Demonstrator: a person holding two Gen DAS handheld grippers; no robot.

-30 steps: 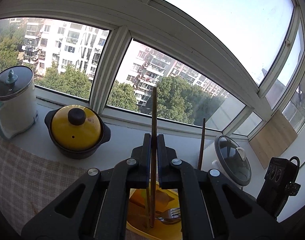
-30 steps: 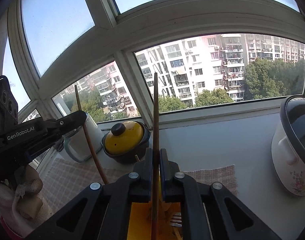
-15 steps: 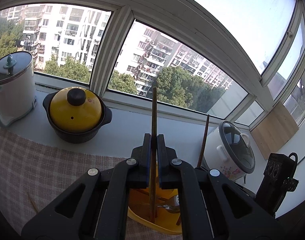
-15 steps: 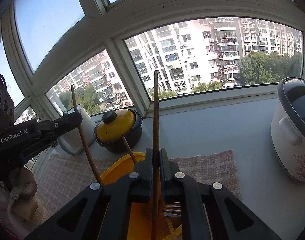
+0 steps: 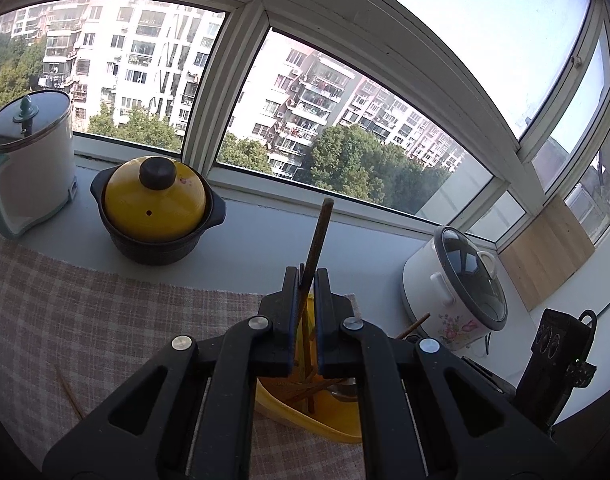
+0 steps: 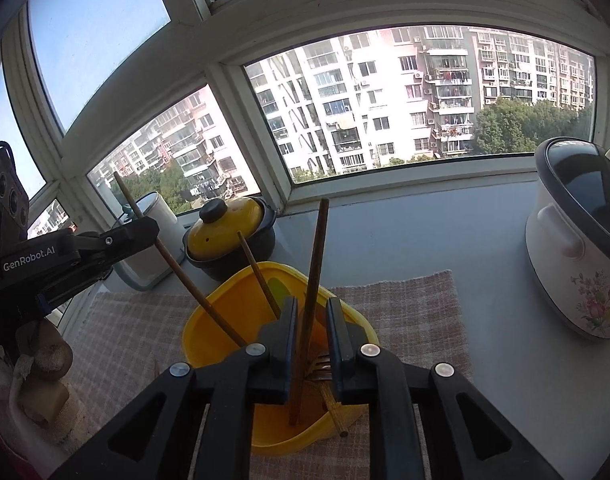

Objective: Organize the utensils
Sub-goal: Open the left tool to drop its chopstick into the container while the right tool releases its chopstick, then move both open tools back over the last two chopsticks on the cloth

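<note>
A yellow tub (image 6: 209, 320) stands on a chequered mat, and it shows below my left gripper too (image 5: 305, 424). My left gripper (image 5: 305, 276) is shut on a brown chopstick (image 5: 319, 232) that leans right, its lower end inside the tub. From the right wrist view that gripper (image 6: 145, 232) holds its chopstick (image 6: 185, 276) slanting into the tub. My right gripper (image 6: 311, 304) hangs over the tub with its jaws opening. A second chopstick (image 6: 319, 248) stands loose between them, its tip on the tub floor. A fork (image 6: 321, 364) and other chopsticks lie inside.
On the sill stand a yellow-lidded black pot (image 5: 155, 204), a white kettle (image 5: 29, 160) and a flowered rice cooker (image 6: 577, 248). A loose chopstick (image 5: 69, 392) lies on the chequered mat (image 5: 105, 320). A wooden board (image 5: 545, 248) leans at the far right.
Both grippers have sunk toward the tub, which now fills more of each view. The right jaws have parted from their chopstick. The left chopstick now leans to the right.
</note>
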